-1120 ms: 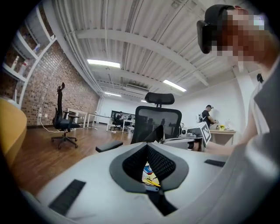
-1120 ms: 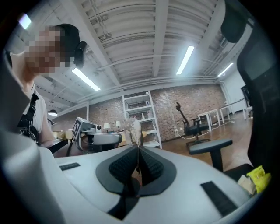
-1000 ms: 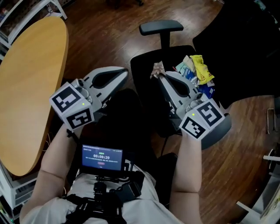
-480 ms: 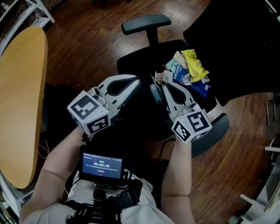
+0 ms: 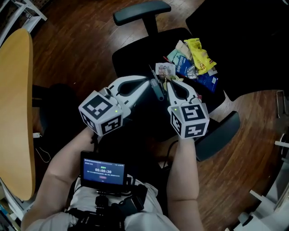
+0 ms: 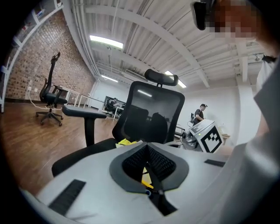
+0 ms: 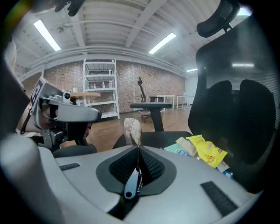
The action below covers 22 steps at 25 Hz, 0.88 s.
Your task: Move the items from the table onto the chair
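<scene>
A black office chair's seat [image 5: 131,58] holds a pile of snack packets [image 5: 194,63], a yellow one on top [image 7: 205,153]. My right gripper [image 5: 166,79] is over the seat just left of the pile. It is shut on a small pale packet [image 5: 165,70] that stands up from its tips [image 7: 132,128]. A blue-grey pen-like thing [image 7: 131,183] also shows in its slit. My left gripper [image 5: 150,82] sits close beside it over the seat with its jaws closed [image 6: 147,143]. A yellow sliver shows in its slit; I cannot tell if it is held.
A wooden table [image 5: 16,113] runs along the left edge. One armrest [image 5: 142,11] lies beyond the seat, another [image 5: 216,135] at the near right. The chair's mesh back [image 7: 236,109] rises right of the pile. Wooden floor surrounds the chair.
Both grippers have come away from the table side and down over the seat, drawing close together. The right one tipped further downward, still carrying the pale packet.
</scene>
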Motion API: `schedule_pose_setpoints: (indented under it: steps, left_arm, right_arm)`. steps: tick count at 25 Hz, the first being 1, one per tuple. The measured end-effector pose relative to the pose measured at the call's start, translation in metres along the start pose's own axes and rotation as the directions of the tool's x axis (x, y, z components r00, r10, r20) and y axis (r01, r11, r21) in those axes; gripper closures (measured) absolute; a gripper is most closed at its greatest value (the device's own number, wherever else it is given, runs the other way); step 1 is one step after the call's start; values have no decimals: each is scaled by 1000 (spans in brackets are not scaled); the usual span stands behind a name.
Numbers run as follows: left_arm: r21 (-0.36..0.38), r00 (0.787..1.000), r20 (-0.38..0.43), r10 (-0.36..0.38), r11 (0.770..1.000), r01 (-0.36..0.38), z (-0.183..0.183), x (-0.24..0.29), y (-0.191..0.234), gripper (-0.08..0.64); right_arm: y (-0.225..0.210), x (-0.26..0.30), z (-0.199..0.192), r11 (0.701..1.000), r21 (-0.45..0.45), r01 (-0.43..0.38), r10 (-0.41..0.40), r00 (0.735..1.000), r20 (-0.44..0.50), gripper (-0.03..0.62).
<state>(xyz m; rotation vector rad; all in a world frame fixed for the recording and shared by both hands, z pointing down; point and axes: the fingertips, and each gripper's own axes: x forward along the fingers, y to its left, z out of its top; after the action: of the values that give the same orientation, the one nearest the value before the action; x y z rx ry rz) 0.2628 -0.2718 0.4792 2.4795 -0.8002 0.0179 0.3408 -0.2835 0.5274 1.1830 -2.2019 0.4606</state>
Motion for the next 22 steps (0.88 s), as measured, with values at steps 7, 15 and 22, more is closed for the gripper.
schedule_pose_setpoints:
  steps: [7, 15, 22]
  left_arm:
    - [-57, 998, -65, -27, 998, 23, -38, 23, -11, 543]
    - [-71, 996, -75, -42, 997, 36, -45, 29, -18, 545]
    - [-72, 997, -75, -19, 997, 13, -43, 23, -7, 545]
  right_arm:
    - [-24, 18, -57, 981, -138, 133, -164, 954, -250, 577]
    - [-86, 3, -83, 910, -120, 397, -415, 867, -276, 443]
    - [-80, 1, -57, 907, -131, 400, -418, 888, -191, 391]
